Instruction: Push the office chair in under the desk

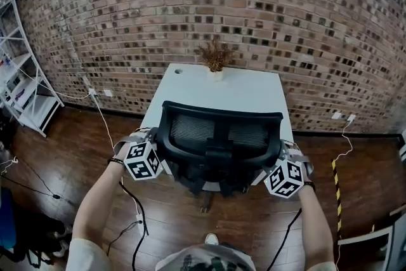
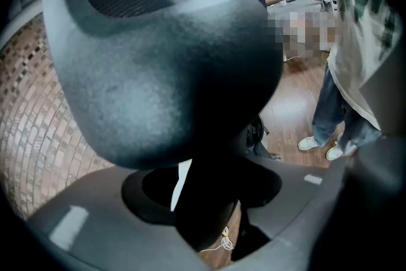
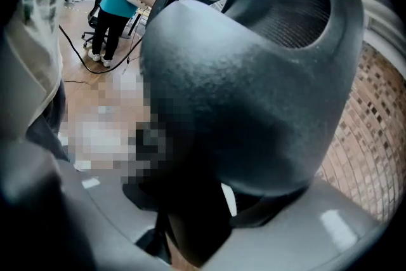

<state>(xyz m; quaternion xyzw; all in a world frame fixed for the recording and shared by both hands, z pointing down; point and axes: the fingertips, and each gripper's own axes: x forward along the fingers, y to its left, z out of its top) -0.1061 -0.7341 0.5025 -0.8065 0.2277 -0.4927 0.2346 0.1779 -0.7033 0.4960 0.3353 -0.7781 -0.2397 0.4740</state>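
Note:
The black office chair (image 1: 219, 136) with a mesh back stands in front of the white desk (image 1: 254, 95), its seat partly under the desk's front edge. My left gripper (image 1: 157, 144) holds the left edge of the backrest, and my right gripper (image 1: 279, 155) holds the right edge. The left gripper view is filled by the backrest's thick black frame (image 2: 158, 73), which sits between the grey jaws of the left gripper (image 2: 203, 206). The right gripper view shows the same: the frame (image 3: 254, 85) lies between the jaws of the right gripper (image 3: 203, 212).
The desk stands against a brick wall (image 1: 285, 22), with a dried plant (image 1: 216, 57) at its back edge. A white shelf unit (image 1: 22, 82) is at the left. Cables (image 1: 101, 117) run over the wooden floor. Striped tape (image 1: 336, 190) lies at the right.

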